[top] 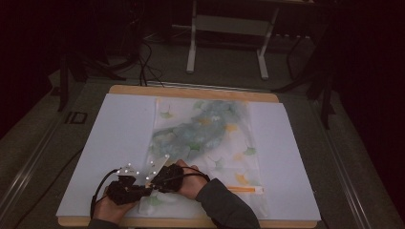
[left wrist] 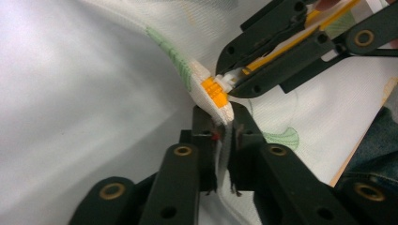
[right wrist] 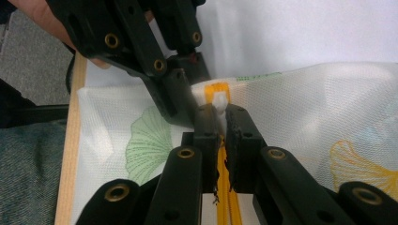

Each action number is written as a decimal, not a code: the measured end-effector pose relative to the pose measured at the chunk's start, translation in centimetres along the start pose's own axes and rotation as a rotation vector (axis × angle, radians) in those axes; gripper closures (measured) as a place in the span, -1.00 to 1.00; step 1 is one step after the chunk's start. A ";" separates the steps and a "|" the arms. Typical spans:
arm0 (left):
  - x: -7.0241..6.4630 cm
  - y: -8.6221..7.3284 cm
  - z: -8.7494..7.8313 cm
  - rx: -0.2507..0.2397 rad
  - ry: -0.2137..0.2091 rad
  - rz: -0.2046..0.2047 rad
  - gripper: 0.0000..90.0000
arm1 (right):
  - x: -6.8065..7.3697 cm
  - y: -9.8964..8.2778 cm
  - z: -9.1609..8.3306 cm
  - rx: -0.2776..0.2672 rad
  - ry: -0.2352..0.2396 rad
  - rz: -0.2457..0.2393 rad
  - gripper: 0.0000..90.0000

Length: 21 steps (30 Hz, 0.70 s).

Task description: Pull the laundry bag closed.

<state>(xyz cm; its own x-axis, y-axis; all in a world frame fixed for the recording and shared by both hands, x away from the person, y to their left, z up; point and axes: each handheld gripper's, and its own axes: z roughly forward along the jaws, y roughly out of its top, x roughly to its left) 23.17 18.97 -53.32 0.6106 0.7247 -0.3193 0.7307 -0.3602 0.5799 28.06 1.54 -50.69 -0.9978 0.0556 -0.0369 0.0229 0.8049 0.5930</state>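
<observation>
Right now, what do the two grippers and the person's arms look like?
Both the left gripper and the right gripper are black, with jointed link jaws pinned by brass-coloured rivets. Each carries a grey plate dotted with white markers, and black cables loop from them. The right arm wears a dark grey sleeve.

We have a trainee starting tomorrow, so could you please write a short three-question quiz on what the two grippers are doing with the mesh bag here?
1. True or false: the left gripper pinches the mesh bag fabric beside the zipper's end.
2. What does the right gripper clamp? A) the orange zipper with its white pull B) a pencil C) the table edge
3. Fill in: the bag lies on a white ____ on the wooden table.

Key: 1 true; 2 A; 3 sheet.
</observation>
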 end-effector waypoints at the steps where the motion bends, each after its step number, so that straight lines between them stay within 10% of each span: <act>1: 0.0 0.0 0.0 -0.002 0.001 0.003 0.89 | 0.0 0.0 0.0 0.001 -0.001 -0.003 0.87; 21: -0.2 0.1 -0.2 -0.014 0.007 0.025 0.96 | -0.5 -0.9 0.5 0.006 0.008 0.014 0.87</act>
<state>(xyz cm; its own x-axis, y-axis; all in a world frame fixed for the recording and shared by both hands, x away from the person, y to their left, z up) 23.04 18.92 -53.01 0.6266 0.7198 -0.2989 0.7106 -0.3701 0.5984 28.59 1.07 -51.63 -0.9978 0.0625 -0.0224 0.0374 0.8076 0.5885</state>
